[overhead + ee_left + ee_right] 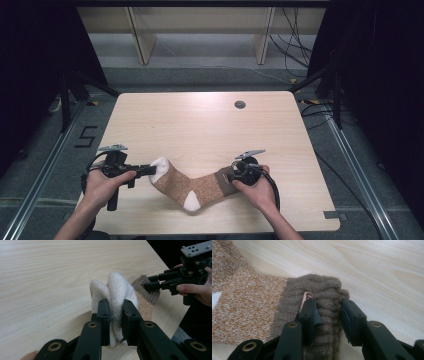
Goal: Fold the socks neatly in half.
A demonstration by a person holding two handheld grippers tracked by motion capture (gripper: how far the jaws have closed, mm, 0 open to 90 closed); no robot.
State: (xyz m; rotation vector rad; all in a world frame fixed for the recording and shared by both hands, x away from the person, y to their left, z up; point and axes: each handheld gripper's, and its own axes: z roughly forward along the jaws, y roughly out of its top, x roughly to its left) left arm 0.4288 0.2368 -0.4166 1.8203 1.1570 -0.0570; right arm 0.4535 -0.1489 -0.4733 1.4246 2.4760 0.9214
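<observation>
I have the sock (pixel 192 185) pinched at both ends, so the grasping looks done; it lies bent in a V at the near edge of the desk (pixel 200 125), heel toward me, and straightening or folding it seems to be what is left. My left gripper (pixel 115 315) has its jaws clamped on the white toe (pixel 113 290). My right gripper (pixel 328 312) has its jaws clamped on the brown cuff (pixel 322 290).

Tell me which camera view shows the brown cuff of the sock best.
The right gripper view: the ribbed brown cuff is close and sharp, pinched in the right claw. The high view shows it small, partly behind that claw. The left gripper view shows it farther off, beyond the white toe that the left claw holds.
</observation>
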